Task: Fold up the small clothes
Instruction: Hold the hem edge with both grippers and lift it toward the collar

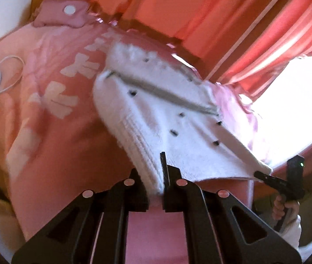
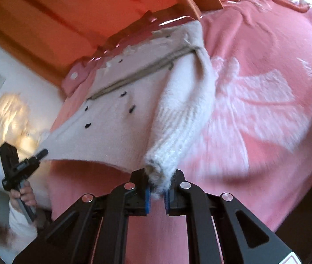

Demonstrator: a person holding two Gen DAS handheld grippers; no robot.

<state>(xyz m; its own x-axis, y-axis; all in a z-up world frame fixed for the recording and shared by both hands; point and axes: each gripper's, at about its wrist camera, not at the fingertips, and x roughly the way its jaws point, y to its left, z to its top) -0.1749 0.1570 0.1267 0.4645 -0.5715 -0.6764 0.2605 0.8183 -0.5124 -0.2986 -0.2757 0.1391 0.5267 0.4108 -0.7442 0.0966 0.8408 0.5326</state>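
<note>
1. one white sweater [image 1: 156, 118] with small dark dots.
2. one pink blanket [image 1: 52, 118] with white shapes.
3. two black grippers: the left gripper [image 1: 156, 189] and the right gripper [image 2: 157, 190].
4. one pink pillow [image 1: 61, 15].

Your sweater [image 1: 156, 114] is white knit with small black dots and a grey-beige stripe; your blanket [image 1: 52, 118] is pink with white floral shapes; curtains [image 1: 255, 22] orange-red, pale-striped.
</note>
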